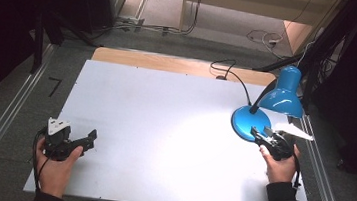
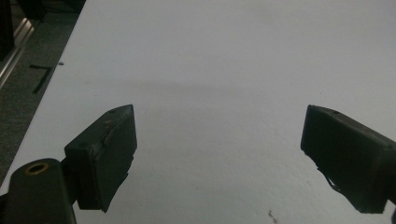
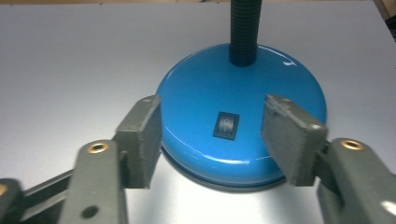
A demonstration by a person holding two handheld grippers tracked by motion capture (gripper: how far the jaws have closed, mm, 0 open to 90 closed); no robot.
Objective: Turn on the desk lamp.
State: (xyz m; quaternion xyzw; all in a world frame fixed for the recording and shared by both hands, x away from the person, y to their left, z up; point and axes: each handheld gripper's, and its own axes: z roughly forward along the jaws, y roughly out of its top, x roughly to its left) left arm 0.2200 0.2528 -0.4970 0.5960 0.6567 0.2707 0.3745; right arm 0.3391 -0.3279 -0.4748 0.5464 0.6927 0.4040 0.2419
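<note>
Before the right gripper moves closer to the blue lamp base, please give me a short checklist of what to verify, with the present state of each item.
1. Right gripper open: ok, its jaws stand apart.
2. Aim: ok, the black rocker switch on the round blue lamp base sits midway between the jaws.
3. Contact with the base: cannot tell, the jaws are close to its rim.
4. Black flexible neck out of the way: ok, it rises behind the switch.
5. Lamp already lit: ok, a bright patch lies on the white table under the blue lamp shade.
6. Left gripper out of the way: ok, open over bare table.
</note>
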